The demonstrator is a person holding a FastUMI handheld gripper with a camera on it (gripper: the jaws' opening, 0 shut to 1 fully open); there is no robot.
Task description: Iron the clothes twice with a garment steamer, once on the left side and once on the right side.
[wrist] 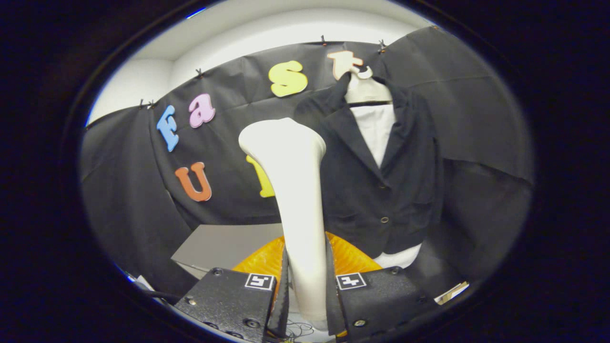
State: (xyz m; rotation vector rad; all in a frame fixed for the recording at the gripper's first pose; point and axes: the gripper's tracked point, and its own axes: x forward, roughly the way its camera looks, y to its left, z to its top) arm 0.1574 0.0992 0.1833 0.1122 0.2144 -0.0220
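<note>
From my seat I see the gripper [307, 286] clamped narrow on the tall white plastic garment steamer [298, 190], both fingers pressing against the sides of its handle. The steamer stands upright between the fingers and rises well above them, its broad rounded head tilted a little away from the jacket. Just beyond and beside the steamer's head hangs the black buttoned suit jacket [381, 176] on a white hanger [364, 88], with a white shirt [376, 128] showing at the open collar and again below the hem. The steamer's head sits close to the jacket's near lapel; I cannot tell whether it touches the cloth. Behind the handle, low down, an orange ribbed dome-shaped object [350, 257] shows on both sides of it. A grey flat panel [224, 243] lies beyond the fingers, on the side away from the jacket
</note>
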